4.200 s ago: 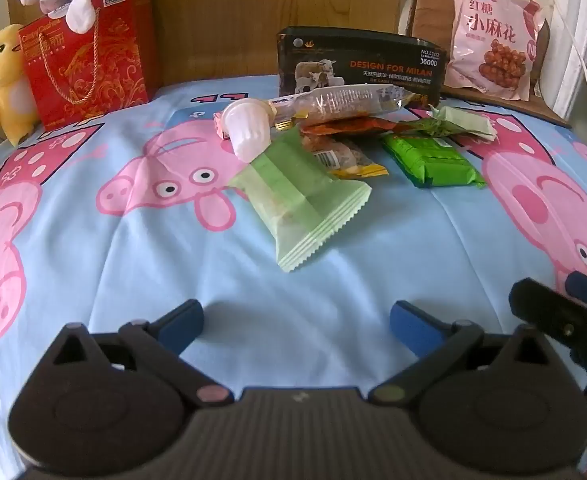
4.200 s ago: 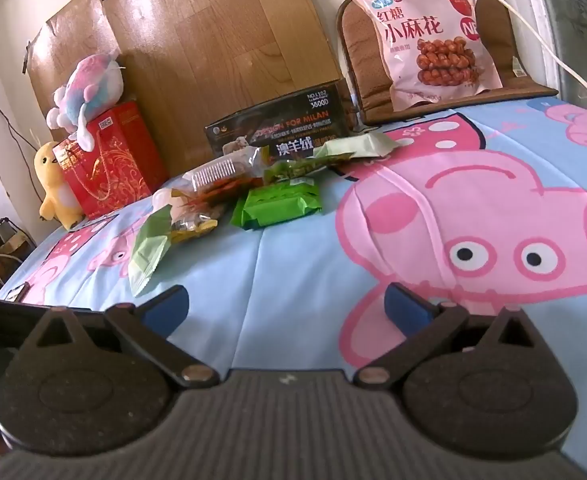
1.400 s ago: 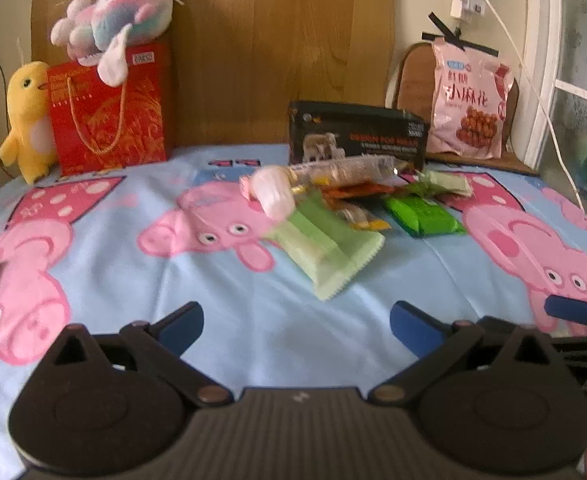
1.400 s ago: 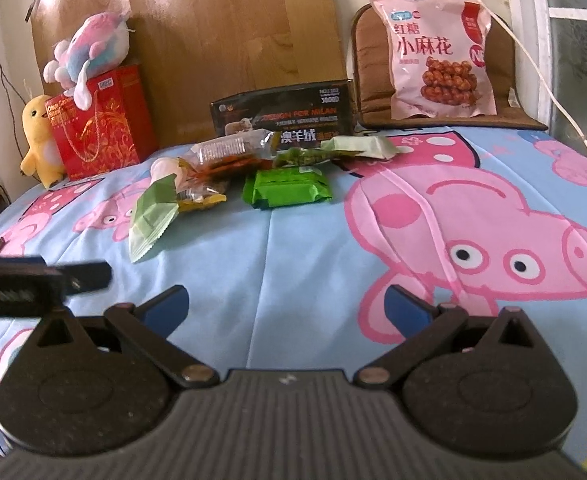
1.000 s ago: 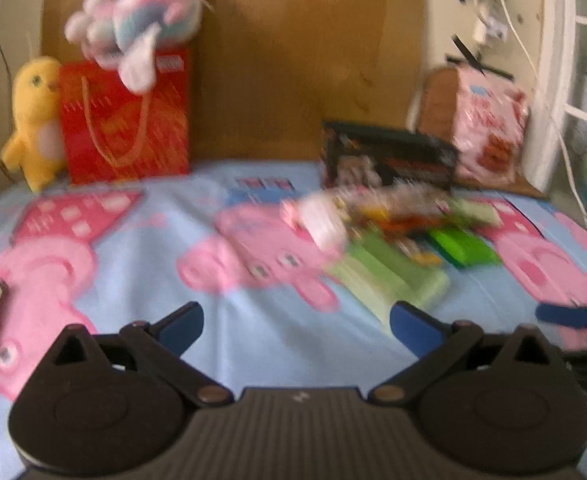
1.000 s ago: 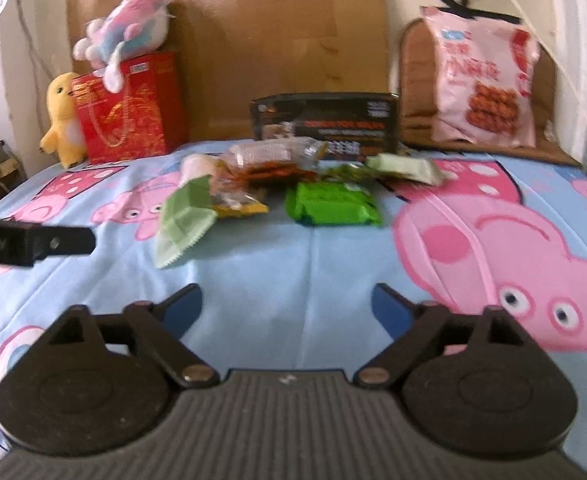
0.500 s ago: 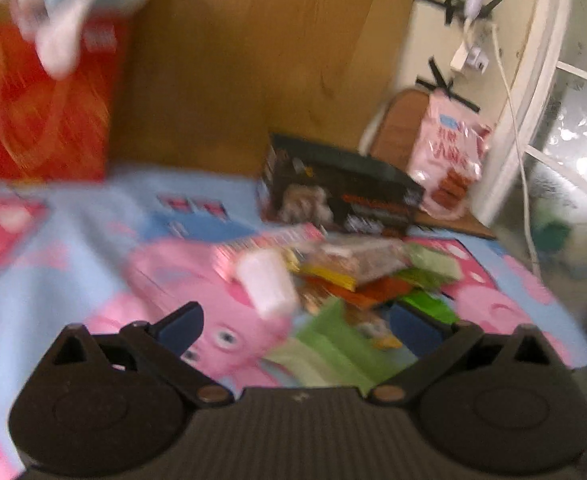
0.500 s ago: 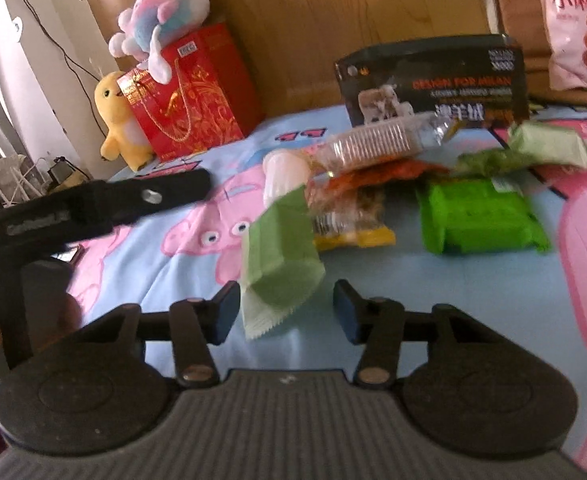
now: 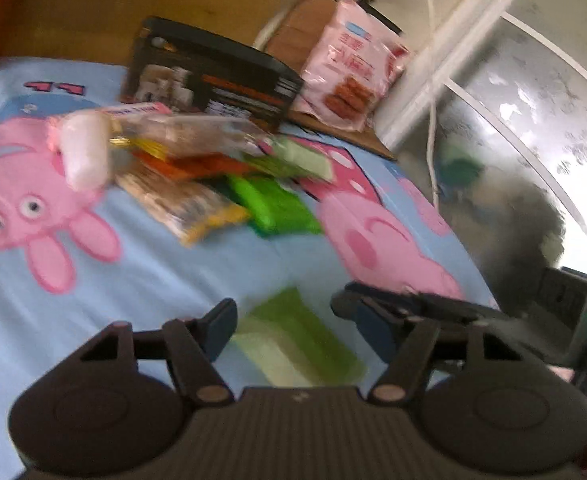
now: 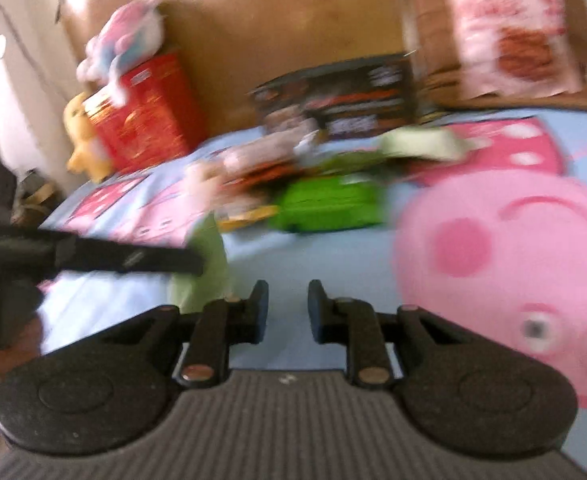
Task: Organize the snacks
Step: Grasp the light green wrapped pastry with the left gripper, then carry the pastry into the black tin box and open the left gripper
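Pale green snack packet (image 9: 293, 340) lies on the blue cartoon-pig bedsheet (image 9: 197, 264), between the closing jaws of the left gripper (image 9: 297, 326), whose pads do not yet press it. The right gripper (image 10: 288, 308) is closing with nothing between its jaws, only sheet beyond them. Farther back, the remaining snack pile (image 9: 197, 168), blurred, includes a bright green packet (image 10: 329, 204) and a white jelly cup (image 9: 83, 152). Behind it stand a black box (image 9: 213, 80) and a pink snack bag (image 9: 353, 68).
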